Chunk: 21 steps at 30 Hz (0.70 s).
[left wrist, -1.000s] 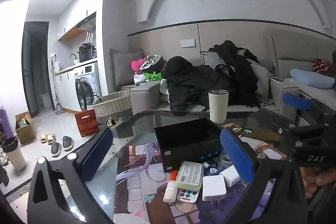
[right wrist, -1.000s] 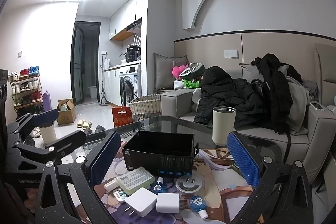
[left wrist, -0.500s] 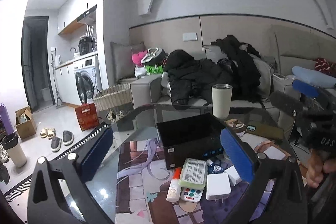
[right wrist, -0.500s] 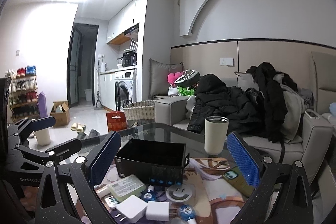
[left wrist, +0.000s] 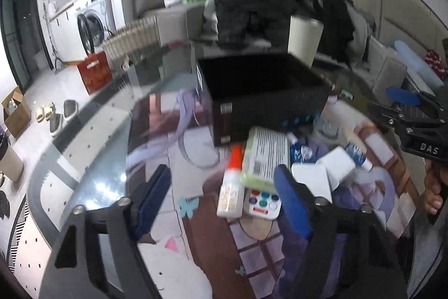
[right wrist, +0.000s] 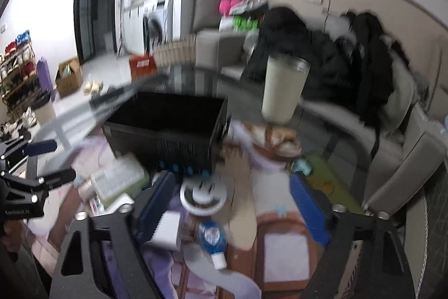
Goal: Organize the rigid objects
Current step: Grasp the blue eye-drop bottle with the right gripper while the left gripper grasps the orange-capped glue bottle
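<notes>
An open black box (left wrist: 263,91) stands on the glass table; it also shows in the right wrist view (right wrist: 168,128). In front of it lie small rigid items: a white bottle with an orange cap (left wrist: 231,184), a green-edged case (left wrist: 264,156), a paint palette (left wrist: 263,203), white chargers (left wrist: 336,167), a round white plug (right wrist: 203,194) and a small blue bottle (right wrist: 212,238). My left gripper (left wrist: 224,195) is open and empty, low over the white bottle. My right gripper (right wrist: 232,203) is open and empty, low over the round plug.
A cream tumbler (right wrist: 284,88) stands behind the box on the right. A printed mat (left wrist: 179,136) covers the table. A sofa piled with dark coats (left wrist: 252,7) is behind. The table's curved edge (left wrist: 56,159) is at the left, with floor below.
Both grippers have tilted down and moved forward toward the items in front of the box. Both views are now blurred by motion. Both stay open.
</notes>
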Tool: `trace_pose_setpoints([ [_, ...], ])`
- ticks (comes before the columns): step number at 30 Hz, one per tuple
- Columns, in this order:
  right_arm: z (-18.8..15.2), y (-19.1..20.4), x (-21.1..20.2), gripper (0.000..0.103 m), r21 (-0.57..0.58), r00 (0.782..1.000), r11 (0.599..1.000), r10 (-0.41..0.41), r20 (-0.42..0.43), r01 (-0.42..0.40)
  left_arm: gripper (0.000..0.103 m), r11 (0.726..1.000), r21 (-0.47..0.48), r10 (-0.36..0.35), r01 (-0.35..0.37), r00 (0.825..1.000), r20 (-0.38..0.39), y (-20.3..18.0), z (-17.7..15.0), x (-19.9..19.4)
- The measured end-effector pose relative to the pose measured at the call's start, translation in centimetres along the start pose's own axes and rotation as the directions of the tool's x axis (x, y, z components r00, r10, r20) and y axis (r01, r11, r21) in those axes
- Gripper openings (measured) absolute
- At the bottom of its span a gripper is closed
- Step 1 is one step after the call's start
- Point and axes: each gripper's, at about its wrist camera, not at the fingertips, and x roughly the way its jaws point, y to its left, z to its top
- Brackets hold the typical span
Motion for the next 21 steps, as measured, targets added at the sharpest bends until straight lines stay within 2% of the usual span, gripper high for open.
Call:
trace_pose_setpoints([
  [3, -1.0, -0.2, 2.6, 0.069, 0.012, 0.993, 0.999, 0.042, -0.114, -0.041, 0.066, 1.000, 0.002, -0.009, 0.009, 0.999, -0.051, 0.1, -0.3, 1.2],
  [4, -1.6, 0.0, 3.4, 0.066, 0.015, 0.989, 0.999, 0.052, -0.139, -0.050, 0.061, 1.000, 0.003, -0.015, 0.015, 0.998, -0.064, 0.0, -0.4, 1.6],
  [7, -2.5, 0.0, 4.5, 0.062, 0.017, 0.979, 0.998, 0.068, -0.194, -0.066, 0.060, 1.000, 0.008, -0.019, 0.019, 0.996, -0.090, 0.4, -0.5, 2.2],
  [10, -3.1, 0.1, 5.3, 0.061, 0.011, 0.972, 0.997, 0.077, -0.221, -0.076, 0.053, 1.000, 0.013, -0.017, 0.019, 0.993, -0.121, 0.4, -0.7, 3.0],
  [14, -3.6, 0.6, 5.8, 0.061, -0.003, 0.963, 0.996, 0.085, -0.255, -0.089, 0.050, 1.000, 0.004, -0.025, 0.025, 0.990, -0.140, 0.6, -0.5, 3.5],
  [21, -3.7, 1.0, 5.8, 0.061, -0.012, 0.964, 0.996, 0.086, -0.253, -0.092, 0.040, 0.999, -0.015, -0.045, 0.043, 0.982, -0.181, 0.8, -0.6, 4.8],
])
